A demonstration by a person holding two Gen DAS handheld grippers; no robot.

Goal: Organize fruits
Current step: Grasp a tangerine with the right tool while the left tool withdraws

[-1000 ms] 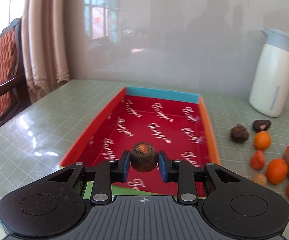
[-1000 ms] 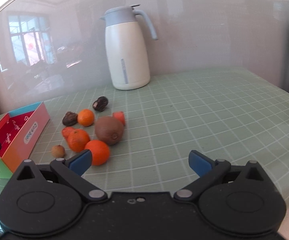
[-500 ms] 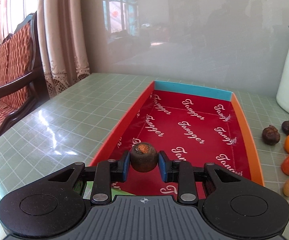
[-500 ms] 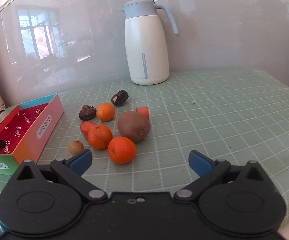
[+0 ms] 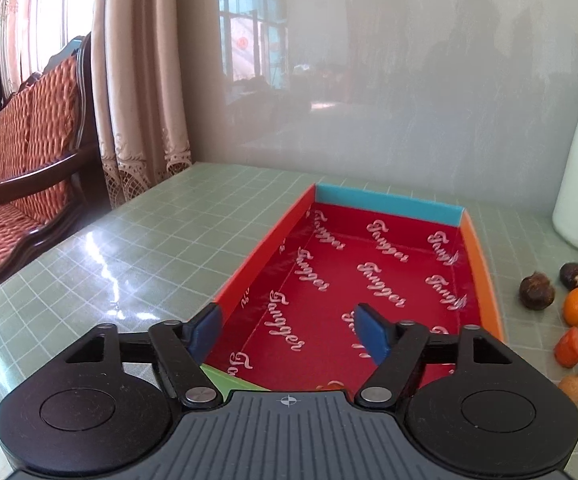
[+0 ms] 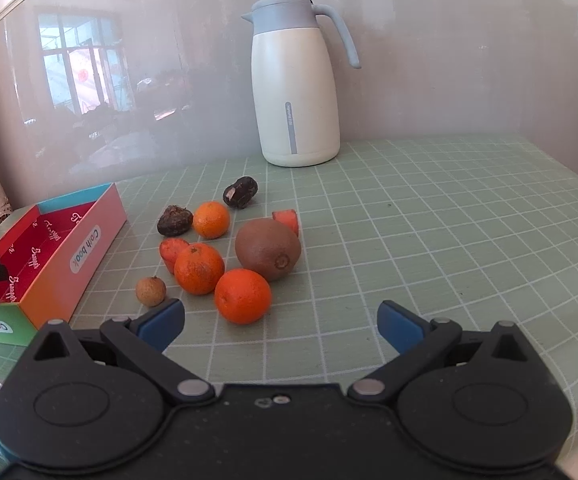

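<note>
The left claw (image 5: 287,330) is opening over the red-lined box (image 5: 389,204) with nothing between its pads — the dark round fruit it pinched a second ago has dropped out of view, probably into the box's near end. The right claw (image 6: 281,326) hangs wide and empty just short of the nearest orange (image 6: 242,296) — the likely next pick from the surface (image 6: 449,216).

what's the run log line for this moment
left claw: opening, nothing between pads, over box | right claw: open, empty, near fruit pile | fruit on table
</note>
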